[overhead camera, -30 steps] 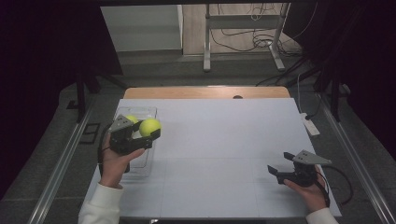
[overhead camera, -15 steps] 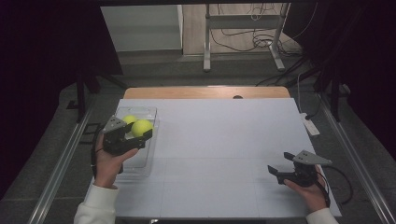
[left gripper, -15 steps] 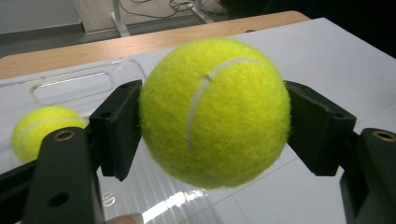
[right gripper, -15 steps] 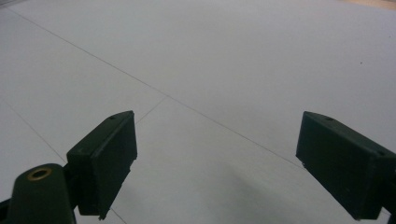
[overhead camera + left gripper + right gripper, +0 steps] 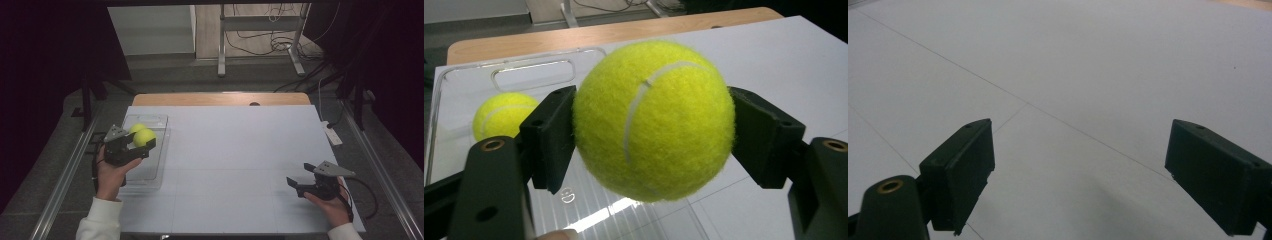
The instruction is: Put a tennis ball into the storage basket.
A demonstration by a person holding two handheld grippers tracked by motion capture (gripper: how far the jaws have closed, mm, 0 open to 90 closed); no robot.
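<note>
My left gripper (image 5: 141, 141) is shut on a yellow-green tennis ball (image 5: 144, 137) and holds it over the clear plastic tray (image 5: 159, 160) at the table's left. In the left gripper view the tennis ball (image 5: 654, 120) sits squeezed between both black pads, above the tray (image 5: 454, 80). A second tennis ball (image 5: 135, 128) lies in the tray's far part, also seen as the second ball (image 5: 501, 114) behind the left jaw. My right gripper (image 5: 298, 184) rests low at the table's front right, open, with nothing between its jaws (image 5: 1080, 175).
The white table top (image 5: 240, 150) spreads between the two hands. A strip of bare wood (image 5: 215, 99) runs along its far edge. A small white device (image 5: 332, 134) with a cable lies at the right edge. Metal rails flank the table.
My left gripper has carried the ball leftward and slightly down, from the tray's right edge to over the tray. The right gripper has not moved.
</note>
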